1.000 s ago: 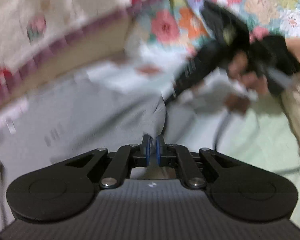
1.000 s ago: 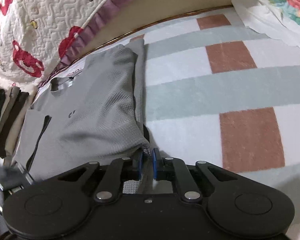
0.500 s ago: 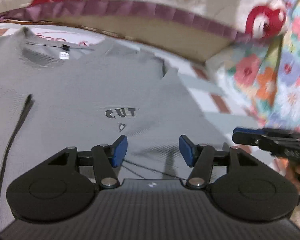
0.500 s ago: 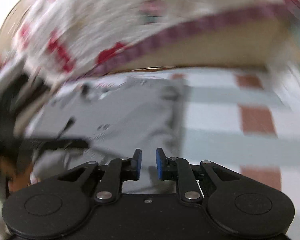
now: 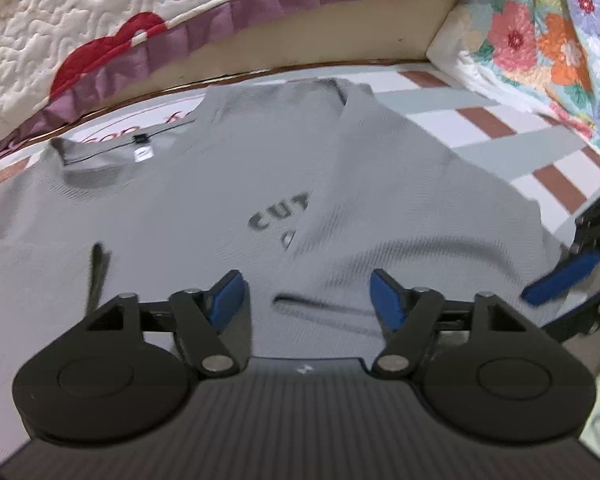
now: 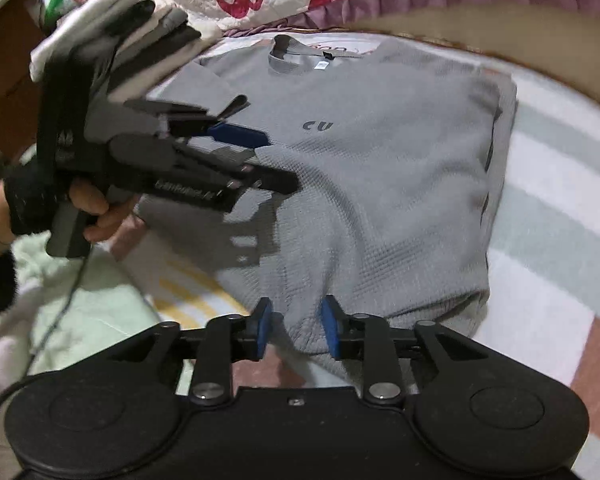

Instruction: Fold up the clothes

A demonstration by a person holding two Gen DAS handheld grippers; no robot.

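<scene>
So the grey t-shirt [image 6: 380, 184] is lying flat on the checked blanket [image 6: 548, 264], collar toward the quilted pillow [image 5: 100, 20] with the red shapes and purple trim. Its right side is folded in over the front, so the dark chest lettering is cut off at "CUT". The left gripper [image 5: 306, 294] hovers over the lower middle of the shirt with its blue pads spread wide, nothing between them. The right gripper [image 6: 296, 326] sits at the hem, pads parted about halfway with the hem edge showing in the gap, not pinched as far as I can tell. A stack of folded clothes [image 6: 112, 40] sits just beside the shirt's left shoulder, and a floral quilt [image 5: 548, 36] lies off on the other side
</scene>
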